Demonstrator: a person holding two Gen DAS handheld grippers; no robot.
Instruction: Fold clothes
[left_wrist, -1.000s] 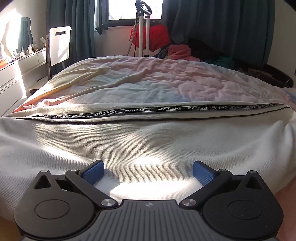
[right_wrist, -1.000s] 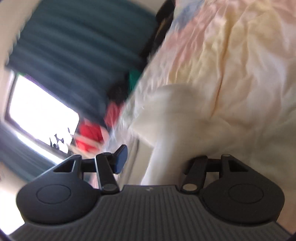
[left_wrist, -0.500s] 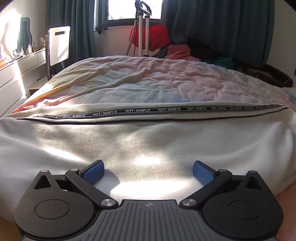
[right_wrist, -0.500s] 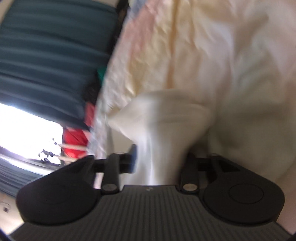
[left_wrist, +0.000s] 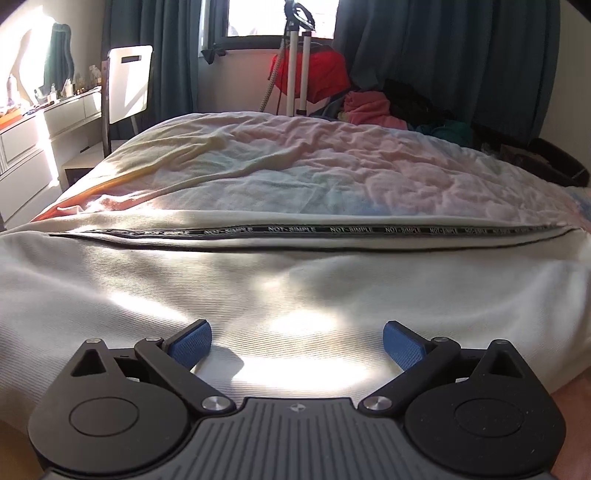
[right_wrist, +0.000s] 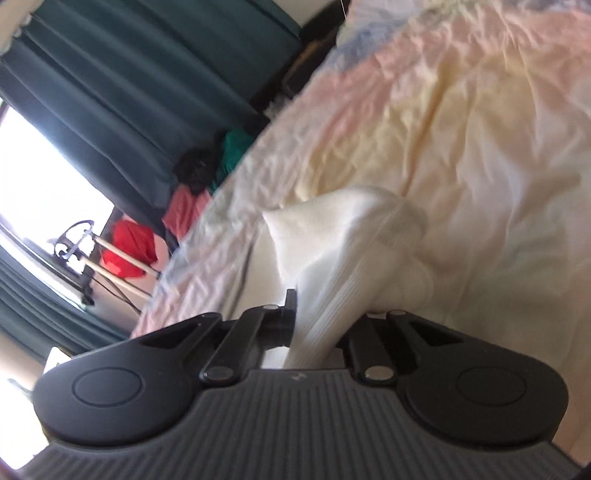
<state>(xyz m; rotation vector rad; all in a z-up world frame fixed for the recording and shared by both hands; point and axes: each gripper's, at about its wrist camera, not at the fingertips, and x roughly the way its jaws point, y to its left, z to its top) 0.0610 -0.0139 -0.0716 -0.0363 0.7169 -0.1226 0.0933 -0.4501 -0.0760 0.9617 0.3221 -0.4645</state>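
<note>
A cream-white ribbed garment lies spread across the near edge of the bed, with a black "NOT-SIMPLE" tape along its far edge. My left gripper is open, its blue pads resting low over the cloth with nothing between them. My right gripper is shut on a bunched part of the same white garment and holds it lifted off the bed; the view is tilted and its pads are hidden by the cloth.
The pastel quilted bedspread covers the bed beyond the garment. A white chair and dresser stand at left. A tripod with red cloth and a pile of clothes sit behind the bed by dark curtains.
My right gripper has closed on the white cloth and turned, with the fabric now bunched and lifted between its jaws. My left gripper has not moved.
</note>
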